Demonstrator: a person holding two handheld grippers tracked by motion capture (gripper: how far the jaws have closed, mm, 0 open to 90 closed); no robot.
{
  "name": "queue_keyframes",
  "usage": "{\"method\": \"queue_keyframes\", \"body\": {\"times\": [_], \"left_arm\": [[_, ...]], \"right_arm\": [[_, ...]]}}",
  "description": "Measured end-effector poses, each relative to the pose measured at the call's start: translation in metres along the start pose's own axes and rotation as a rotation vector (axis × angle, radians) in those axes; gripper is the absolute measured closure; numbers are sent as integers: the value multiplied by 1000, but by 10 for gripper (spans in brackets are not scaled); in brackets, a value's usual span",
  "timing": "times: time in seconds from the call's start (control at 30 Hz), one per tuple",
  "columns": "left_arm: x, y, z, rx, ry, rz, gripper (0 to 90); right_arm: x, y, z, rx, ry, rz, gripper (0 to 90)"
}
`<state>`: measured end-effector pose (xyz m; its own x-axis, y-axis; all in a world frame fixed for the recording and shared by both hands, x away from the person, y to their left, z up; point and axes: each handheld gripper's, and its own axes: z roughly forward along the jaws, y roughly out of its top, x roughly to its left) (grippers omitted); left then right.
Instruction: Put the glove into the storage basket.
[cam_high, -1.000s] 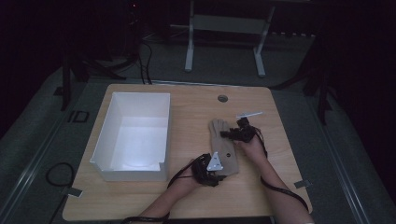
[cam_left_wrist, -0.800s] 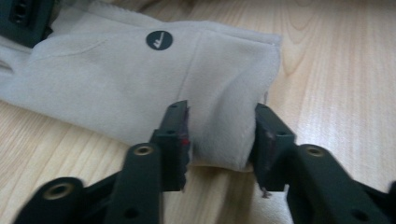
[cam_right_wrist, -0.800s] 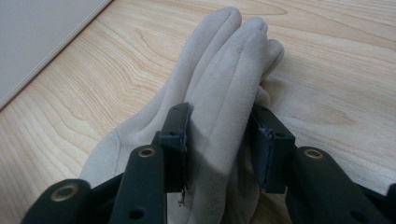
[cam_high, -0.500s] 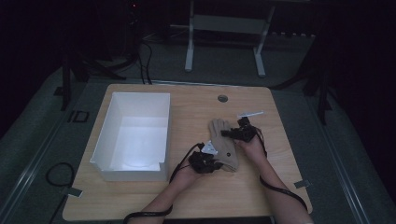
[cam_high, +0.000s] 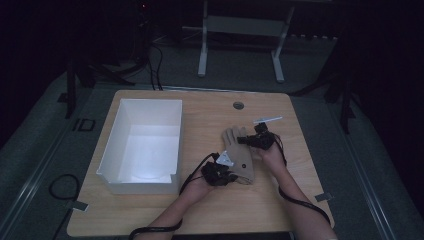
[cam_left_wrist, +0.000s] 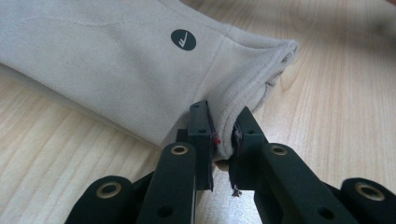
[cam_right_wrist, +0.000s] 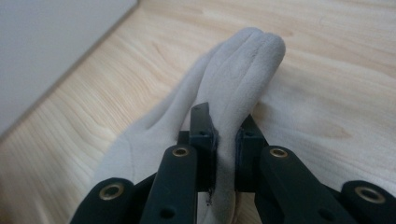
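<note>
Left tool: clamped on the cuff hem of the beige glove, at its 6 o'clock end.
Right tool: pinched on a glove finger, 1 o'clock end.
Glove: flat on the worktop, centre-right.
White box: 9 o'clock of the glove.

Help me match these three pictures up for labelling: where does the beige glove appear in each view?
High view: glove lies right of centre on the table, between both hands.
Left gripper view: upper left and centre, its cuff edge pinched in the tool.
Right gripper view: centre, a finger pinched in the tool.
Shared landmark: the light wood table.
</note>
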<state>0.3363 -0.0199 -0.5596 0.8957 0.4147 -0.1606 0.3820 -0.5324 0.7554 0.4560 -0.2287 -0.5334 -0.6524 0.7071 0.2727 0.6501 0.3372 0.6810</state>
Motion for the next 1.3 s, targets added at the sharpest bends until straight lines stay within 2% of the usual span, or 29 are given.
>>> {"method": "queue_keyframes", "body": {"times": [0.13, 0.23, 0.37, 0.5, 0.87, 1.07, 1.13, 1.2, 1.3], "left_arm": [[-2, 8, -11, -18, 10, 9, 819], [-3, 14, -18, -18, 8, 12, 819], [-7, 20, -24, -16, 27, 32, 819], [-10, 28, -33, -30, 38, 34, 819], [-14, 53, -63, -52, 73, 58, 818], [-15, 64, -87, -61, 96, 71, 818], [-16, 67, -94, -80, 78, 55, 818], [-19, 71, -101, -66, 101, 82, 818], [-19, 73, -111, -73, 113, 77, 817]], "right_arm": [[-1, 3, -6, -29, 11, 28, 819], [-1, 7, -12, -44, 36, 48, 824], [5, 13, -19, -53, 36, 24, 825], [7, 20, -31, -98, 59, 39, 825], [24, 51, -66, -181, 83, 21, 824], [34, 67, -76, -216, 121, 20, 825], [38, 73, -79, -227, 131, 19, 825], [43, 78, -80, -237, 141, 15, 825], [51, 87, -82, -245, 154, 6, 824]]}}
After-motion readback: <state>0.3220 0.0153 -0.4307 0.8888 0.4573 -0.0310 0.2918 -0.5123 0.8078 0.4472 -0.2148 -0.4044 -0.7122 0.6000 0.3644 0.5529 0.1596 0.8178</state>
